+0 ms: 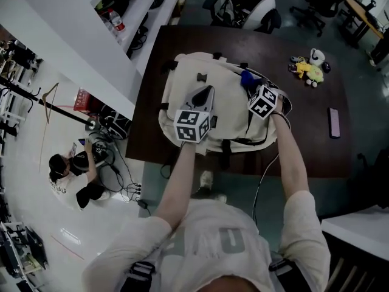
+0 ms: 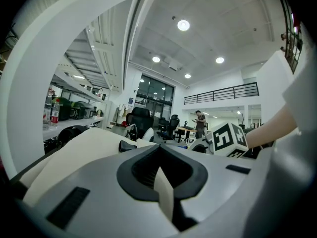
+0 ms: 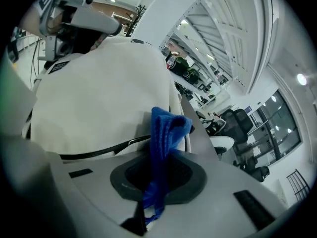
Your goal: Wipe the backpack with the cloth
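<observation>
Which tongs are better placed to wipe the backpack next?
Right. The right tongs are shut on the blue cloth, over the backpack; the left tongs pinch only a fold of its fabric, likely steadying it.

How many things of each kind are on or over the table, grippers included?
Backpack: 1
Cloth, in the right jaws: 1
Grippers: 2 (left gripper, right gripper)
Toy pile, pieces too small to count: 1
Flat slab: 1
Total: 6
</observation>
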Demonstrator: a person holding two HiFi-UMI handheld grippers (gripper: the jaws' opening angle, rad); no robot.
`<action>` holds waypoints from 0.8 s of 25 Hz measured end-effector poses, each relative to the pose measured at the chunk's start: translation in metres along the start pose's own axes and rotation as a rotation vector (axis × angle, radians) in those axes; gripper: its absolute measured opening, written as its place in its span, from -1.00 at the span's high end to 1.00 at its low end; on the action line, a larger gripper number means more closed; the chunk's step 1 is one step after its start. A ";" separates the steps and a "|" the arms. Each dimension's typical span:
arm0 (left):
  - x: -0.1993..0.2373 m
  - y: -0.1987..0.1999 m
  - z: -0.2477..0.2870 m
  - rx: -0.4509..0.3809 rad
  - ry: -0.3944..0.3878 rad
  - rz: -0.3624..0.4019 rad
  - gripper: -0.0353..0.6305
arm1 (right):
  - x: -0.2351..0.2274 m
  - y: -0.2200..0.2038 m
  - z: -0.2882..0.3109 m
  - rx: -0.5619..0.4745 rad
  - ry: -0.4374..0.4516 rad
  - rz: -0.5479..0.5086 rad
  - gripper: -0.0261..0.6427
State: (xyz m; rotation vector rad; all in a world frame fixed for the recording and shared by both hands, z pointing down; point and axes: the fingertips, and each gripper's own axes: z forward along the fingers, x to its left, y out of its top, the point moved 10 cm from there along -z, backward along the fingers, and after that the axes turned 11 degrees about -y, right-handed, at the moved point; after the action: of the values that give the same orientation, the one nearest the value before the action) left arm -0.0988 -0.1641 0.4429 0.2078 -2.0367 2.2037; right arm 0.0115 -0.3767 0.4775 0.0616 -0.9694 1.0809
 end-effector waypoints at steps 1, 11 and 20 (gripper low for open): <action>0.000 0.000 0.000 0.002 0.000 0.000 0.88 | 0.004 0.000 -0.004 0.003 0.002 -0.009 0.81; -0.001 0.000 -0.002 0.000 -0.009 -0.001 0.88 | 0.054 -0.010 -0.052 -0.011 0.002 -0.082 0.81; -0.002 0.001 0.000 0.014 -0.004 0.014 0.88 | 0.098 -0.010 -0.092 -0.030 0.018 -0.088 0.81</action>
State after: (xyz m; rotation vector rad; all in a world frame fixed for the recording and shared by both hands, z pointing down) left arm -0.0970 -0.1646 0.4413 0.1999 -2.0316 2.2283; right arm 0.0897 -0.2675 0.4935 0.0697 -0.9580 0.9842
